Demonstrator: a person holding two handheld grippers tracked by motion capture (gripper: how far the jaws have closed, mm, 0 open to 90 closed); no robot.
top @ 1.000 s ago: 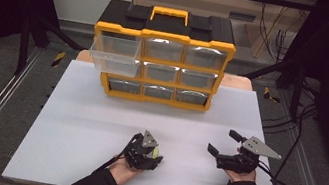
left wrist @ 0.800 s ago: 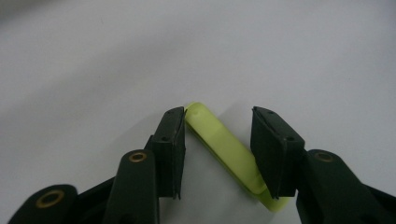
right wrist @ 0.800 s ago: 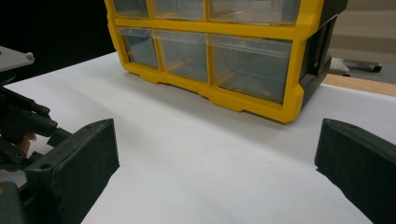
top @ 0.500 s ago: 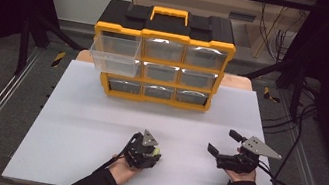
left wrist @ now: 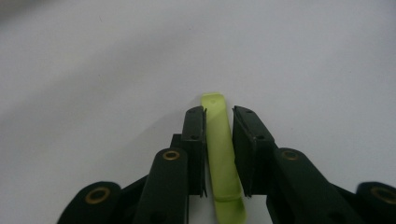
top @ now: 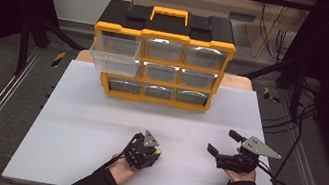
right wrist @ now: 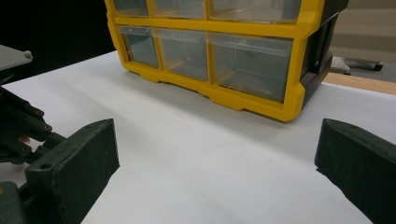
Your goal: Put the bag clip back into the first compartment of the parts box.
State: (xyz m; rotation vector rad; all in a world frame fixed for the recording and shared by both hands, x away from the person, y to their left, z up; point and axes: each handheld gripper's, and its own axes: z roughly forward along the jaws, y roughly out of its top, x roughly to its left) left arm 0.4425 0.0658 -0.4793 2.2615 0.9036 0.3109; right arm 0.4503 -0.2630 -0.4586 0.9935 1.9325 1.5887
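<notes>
On the left, one clear drawer (top: 115, 54) is sticking out from the top row of the yellow box (top: 163, 54) at the back of the white table (top: 71, 122). It looks empty, but the plastic is shiny, so I cannot be sure.

Near the front of the table, the left gripper (left wrist: 219, 140) is pointing down at the table top. A thin green stick (left wrist: 222, 154) is lying between its two jaws. The jaws are narrow and close to the stick on both sides, but there is still a thin gap on the right, so I cannot tell if they are really squeezing it. To do this step well, the hand should press the jaws flat on both sides of the stick, near its middle, and lift slowly so it does not tip or slip out.

Farther right, the other drawers of the yellow box are pushed in, and they look empty too.

On the right, the right gripper (top: 224, 145) is resting low over the table with its jaws wide apart and nothing between them, pointing toward the yellow box
</notes>
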